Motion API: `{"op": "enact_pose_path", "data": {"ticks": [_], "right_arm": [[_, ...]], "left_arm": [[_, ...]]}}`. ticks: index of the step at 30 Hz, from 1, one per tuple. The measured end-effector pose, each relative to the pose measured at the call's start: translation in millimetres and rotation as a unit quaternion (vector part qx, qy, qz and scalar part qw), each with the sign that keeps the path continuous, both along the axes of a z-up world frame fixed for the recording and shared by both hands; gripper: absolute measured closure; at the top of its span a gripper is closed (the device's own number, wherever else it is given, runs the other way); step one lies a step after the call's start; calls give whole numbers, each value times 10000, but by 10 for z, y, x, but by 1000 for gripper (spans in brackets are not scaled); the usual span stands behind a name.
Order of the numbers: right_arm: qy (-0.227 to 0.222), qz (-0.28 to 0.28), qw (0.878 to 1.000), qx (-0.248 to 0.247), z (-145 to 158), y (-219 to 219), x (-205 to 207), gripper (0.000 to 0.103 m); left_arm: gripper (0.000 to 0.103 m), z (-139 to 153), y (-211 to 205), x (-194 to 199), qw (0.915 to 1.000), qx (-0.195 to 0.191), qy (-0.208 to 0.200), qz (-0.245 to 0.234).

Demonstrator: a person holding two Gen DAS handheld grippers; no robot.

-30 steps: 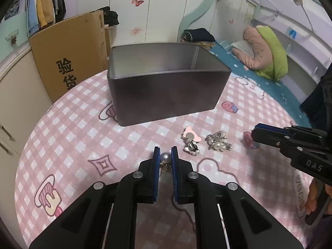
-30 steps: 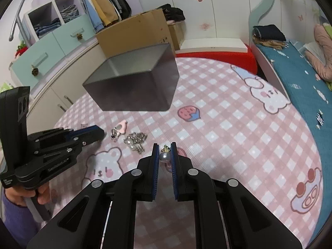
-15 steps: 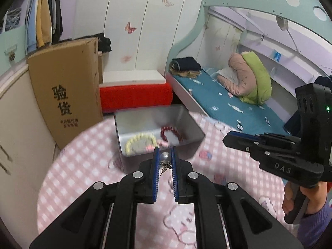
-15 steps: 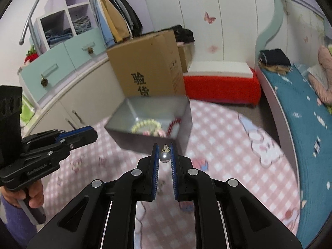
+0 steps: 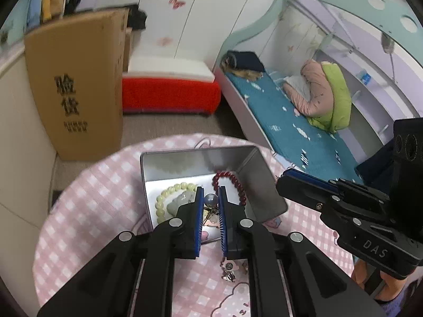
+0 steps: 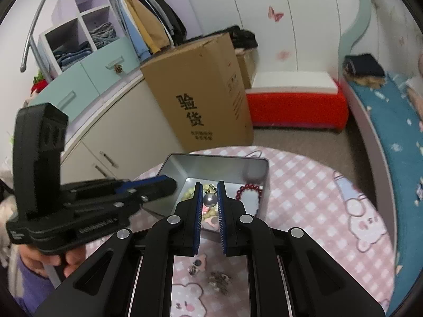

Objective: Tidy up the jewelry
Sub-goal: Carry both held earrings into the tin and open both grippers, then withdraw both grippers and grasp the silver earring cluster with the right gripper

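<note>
My left gripper (image 5: pixel 211 198) is shut on a pearl earring (image 5: pixel 210 200), held above the open metal tin (image 5: pixel 261 174). In the right wrist view my right gripper (image 6: pixel 210 195) is shut on another pearl earring (image 6: pixel 210 200), also hanging over the tin (image 6: pixel 216 165). Inside the tin lie a pale green bead bracelet (image 5: pixel 164 198) and a dark red bead bracelet (image 5: pixel 232 178). The right gripper's body (image 5: pixel 343 206) shows at the right of the left wrist view; the left gripper's body (image 6: pixel 87 200) shows at the left of the right wrist view. Loose jewelry pieces (image 6: pixel 208 274) lie on the tablecloth in front of the tin.
The round table has a pink checked cloth (image 6: pixel 317 198) with cartoon prints. Beyond it stand a cardboard box (image 6: pixel 201 92), a red and white bench (image 6: pixel 293 100), a bed with a blue cover (image 5: pixel 290 121) and cabinets (image 6: pixel 105 121). A hand (image 6: pixel 53 259) holds the left gripper's handle.
Both grippers rose from the tabletop with their pearl earrings and moved forward over the tin, whose inside with the two bracelets has come into view.
</note>
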State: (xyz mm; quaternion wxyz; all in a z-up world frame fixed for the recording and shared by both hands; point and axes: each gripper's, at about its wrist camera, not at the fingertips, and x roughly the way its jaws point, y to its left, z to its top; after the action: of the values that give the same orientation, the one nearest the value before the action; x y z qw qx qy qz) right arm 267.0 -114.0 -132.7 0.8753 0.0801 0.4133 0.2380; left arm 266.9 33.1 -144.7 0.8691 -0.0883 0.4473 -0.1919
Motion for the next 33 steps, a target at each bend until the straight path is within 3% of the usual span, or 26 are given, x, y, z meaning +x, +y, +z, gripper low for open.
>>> {"op": "enact_pose_path", "data": {"ticks": [4,11,13,14,21,33], "right_arm": [[201,15,9998,-24,-157,37,95,91],[401,-15,9992,-9,-322,52,161,91],[426,-31,9991,12,-341,57,169,91],[445,-29,9990,19,-350,59,173,91],[491,-40,9987,108,-353,50,177,91],[345,-80,9992,189,-184,-64,33,89]], "left_arm": [[94,-117,34,68,9997,-84,219,80],[92,-168,71,70,9996,44,229,151],[76,-159,79,73,9996,48,212,165],[73,-158,78,62,9996,42,198,185],[69,-103,80,22,9997,-6,151,206],[51,89,53,-143,9997,-46,-114,222]]}}
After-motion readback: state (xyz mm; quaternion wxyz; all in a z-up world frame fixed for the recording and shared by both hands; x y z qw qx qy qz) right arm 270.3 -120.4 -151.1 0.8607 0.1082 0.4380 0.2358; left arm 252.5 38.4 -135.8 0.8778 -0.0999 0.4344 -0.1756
